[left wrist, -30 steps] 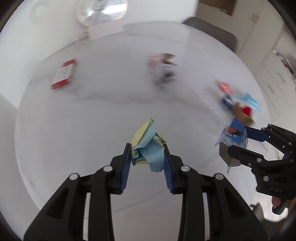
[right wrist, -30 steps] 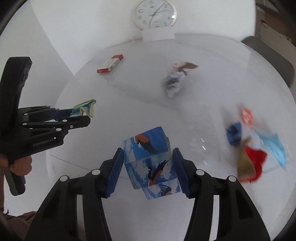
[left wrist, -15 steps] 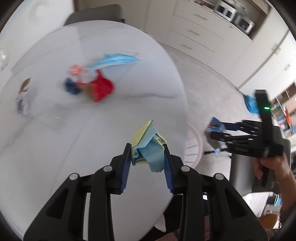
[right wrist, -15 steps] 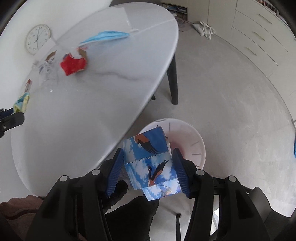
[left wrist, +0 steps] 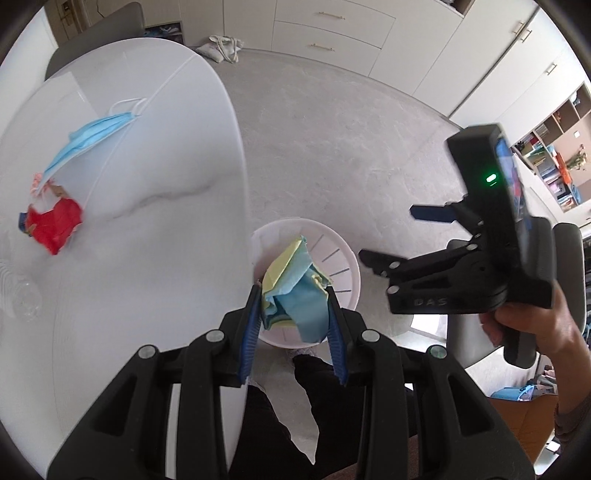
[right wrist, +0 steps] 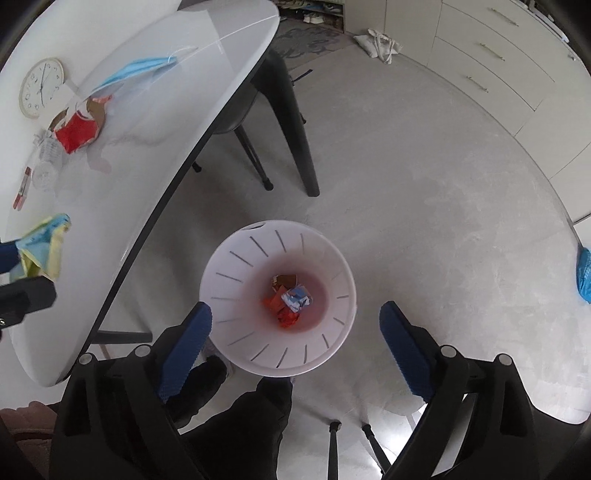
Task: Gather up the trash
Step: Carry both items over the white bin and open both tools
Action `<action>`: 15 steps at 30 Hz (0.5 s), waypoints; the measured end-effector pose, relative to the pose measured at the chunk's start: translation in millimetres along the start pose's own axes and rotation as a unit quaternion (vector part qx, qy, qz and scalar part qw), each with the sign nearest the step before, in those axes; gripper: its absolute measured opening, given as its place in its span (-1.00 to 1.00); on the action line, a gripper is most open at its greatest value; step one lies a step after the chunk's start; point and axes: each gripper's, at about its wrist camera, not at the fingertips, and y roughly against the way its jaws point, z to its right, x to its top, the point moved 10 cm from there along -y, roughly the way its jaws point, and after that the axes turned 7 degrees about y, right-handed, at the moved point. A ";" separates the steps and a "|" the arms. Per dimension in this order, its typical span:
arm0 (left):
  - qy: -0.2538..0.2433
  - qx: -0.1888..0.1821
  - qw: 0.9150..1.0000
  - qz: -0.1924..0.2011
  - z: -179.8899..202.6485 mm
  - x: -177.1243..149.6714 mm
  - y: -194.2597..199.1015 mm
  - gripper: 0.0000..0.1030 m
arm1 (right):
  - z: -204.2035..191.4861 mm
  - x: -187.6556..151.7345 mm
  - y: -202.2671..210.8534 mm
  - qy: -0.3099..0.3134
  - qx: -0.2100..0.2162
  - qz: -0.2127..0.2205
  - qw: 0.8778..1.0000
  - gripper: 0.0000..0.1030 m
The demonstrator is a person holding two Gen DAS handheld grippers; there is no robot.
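Observation:
My left gripper (left wrist: 293, 314) is shut on a crumpled yellow and light-blue paper wad (left wrist: 295, 288), held at the table's edge above the white bin (left wrist: 347, 266). My right gripper (right wrist: 295, 325) is open and empty, directly above the white bin (right wrist: 240, 266) on the floor. The blue bird-print carton (right wrist: 295, 298) lies at the bin's bottom with red and brown scraps. The right gripper also shows in the left wrist view (left wrist: 391, 236), and the paper wad shows in the right wrist view (right wrist: 40, 247).
On the white table (left wrist: 147, 229) lie a blue face mask (left wrist: 92, 136), a red wrapper (left wrist: 53, 225) and a crushed clear bottle (right wrist: 46, 162). A wall clock (right wrist: 40, 86) is beyond. A dark chair (right wrist: 273, 122) stands under the table. Cabinets (left wrist: 332, 29) line the far wall.
My right gripper has opened and the bird-print carton has dropped into the bin. My left gripper has swung with the paper wad from over the table to the bin's edge.

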 end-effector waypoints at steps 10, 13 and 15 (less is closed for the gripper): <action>-0.016 0.025 0.999 0.018 11.5 9.7 5.3 0.73 | 22.0 22.4 39.5 -0.022 -0.009 0.047 0.999 0.88; -0.025 0.036 0.999 0.030 9.4 15.2 8.8 0.79 | 18.4 28.1 42.5 -0.024 -0.007 0.055 0.998 0.88; -0.029 0.043 0.998 0.033 6.6 16.1 12.3 0.80 | 15.5 31.5 46.4 -0.025 -0.004 0.058 0.998 0.88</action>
